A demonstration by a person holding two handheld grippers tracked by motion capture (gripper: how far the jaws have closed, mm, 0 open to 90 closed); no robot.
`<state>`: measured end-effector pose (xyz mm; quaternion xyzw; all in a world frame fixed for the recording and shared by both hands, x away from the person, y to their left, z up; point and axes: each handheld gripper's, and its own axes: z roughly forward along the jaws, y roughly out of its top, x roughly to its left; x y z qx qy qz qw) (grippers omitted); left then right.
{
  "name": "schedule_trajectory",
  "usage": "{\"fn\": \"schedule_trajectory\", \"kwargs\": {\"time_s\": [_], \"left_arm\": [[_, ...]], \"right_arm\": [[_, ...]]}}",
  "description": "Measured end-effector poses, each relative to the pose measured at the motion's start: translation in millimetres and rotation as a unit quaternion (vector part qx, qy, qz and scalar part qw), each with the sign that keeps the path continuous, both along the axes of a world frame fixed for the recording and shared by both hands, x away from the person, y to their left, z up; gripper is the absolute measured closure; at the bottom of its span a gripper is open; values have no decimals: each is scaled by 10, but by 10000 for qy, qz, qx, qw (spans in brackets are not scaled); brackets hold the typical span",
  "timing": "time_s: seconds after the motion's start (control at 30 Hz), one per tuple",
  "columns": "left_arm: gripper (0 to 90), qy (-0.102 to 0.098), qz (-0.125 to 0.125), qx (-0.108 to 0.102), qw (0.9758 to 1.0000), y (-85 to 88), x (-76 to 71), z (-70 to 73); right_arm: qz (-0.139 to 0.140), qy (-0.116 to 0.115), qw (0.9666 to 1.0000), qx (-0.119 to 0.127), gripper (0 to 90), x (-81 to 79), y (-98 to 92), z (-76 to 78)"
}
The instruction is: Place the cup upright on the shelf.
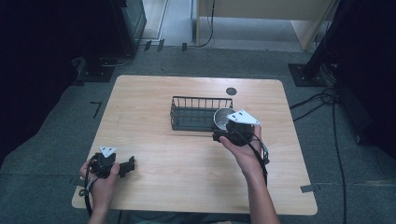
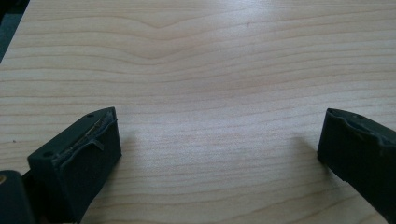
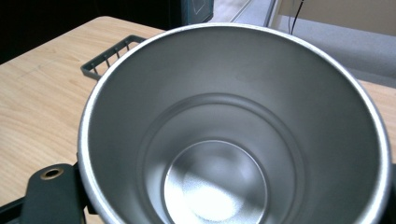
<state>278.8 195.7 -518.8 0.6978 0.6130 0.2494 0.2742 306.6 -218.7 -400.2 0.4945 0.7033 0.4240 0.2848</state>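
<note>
My right gripper [image 1: 225, 132] clenched the steel cup [image 3: 233, 126], its mouth toward me, at the wire basket's [image 1: 198, 113] right end. My left gripper [image 1: 122, 166] lay released, well short of the basket, on the pale wooden table [image 1: 154, 88]; grey carpet [image 1: 56, 121] surrounded it.

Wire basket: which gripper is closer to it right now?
Right. The right gripper holds a metal cup at the wire basket's right end. The left gripper sits open near the table's front left, well away.

No readable text, label, brand or number anywhere — not on any surface.
</note>
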Motion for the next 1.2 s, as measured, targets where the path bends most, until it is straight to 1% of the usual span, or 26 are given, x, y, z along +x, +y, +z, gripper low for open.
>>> {"fn": "schedule_trajectory", "kwargs": {"time_s": [0.13, 0.2, 0.27, 0.33, 0.37, 0.53, 0.63, 0.67, 0.73, 0.77, 0.8, 0.83, 0.93, 1.07, 1.17, 1.2], "left_arm": [[0, 0, 0, 0, 10000, 0, 0, 0], [0, 1, 0, -1, 10000, 0, 0, 0], [0, -2, 2, -1, 10000, 0, 0, 0], [0, 0, 1, -1, 10000, 0, 0, 0], [0, 0, 1, -1, 10000, 0, 0, 0], [0, 1, -3, 1, 10000, 1, 0, 1], [0, 2, -4, 0, 10000, 1, 0, 0], [0, 2, -4, 0, 10000, 1, 0, 0], [0, 1, 1, -1, 10000, 0, 0, 0], [0, 2, 0, 4, 10000, 0, 0, 1], [0, 2, -1, -2, 10000, 0, 0, 1], [0, 2, -1, -2, 10000, 0, 0, 1], [0, 6, 1, -1, 10000, 0, 0, 1], [0, 5, 0, 0, 10000, 0, 0, 1], [0, 6, 0, 0, 10000, 0, 0, 1], [0, 6, 0, 0, 10000, 0, 0, 1]], "right_arm": [[13, -53, 10000, -47, 178, 83, 47, 40], [12, -91, 9999, -111, 178, 131, 73, 55], [7, -111, 9999, -116, 178, 157, 85, 59], [-2, -151, 9998, -129, 178, 234, 117, 67], [-2, -151, 9998, -129, 178, 234, 117, 67], [-34, -237, 9996, -147, 178, 385, 180, 77], [-95, -247, 9996, -140, 178, 471, 192, 65], [-95, -247, 9996, -140, 178, 471, 192, 65], [-134, -234, 9995, -136, 178, 563, 200, 38], [-134, -234, 9995, -136, 178, 563, 200, 38], [-173, -224, 9995, -147, 178, 631, 203, 14], [-188, -226, 9995, -140, 178, 664, 203, 0], [-227, -178, 9996, -52, 178, 761, 210, -35], [-231, -155, 9996, -107, 178, 873, 254, -67], [-220, -154, 9996, -80, 178, 916, 277, -74], [-229, -176, 9996, -49, 178, 954, 297, -95]]}}
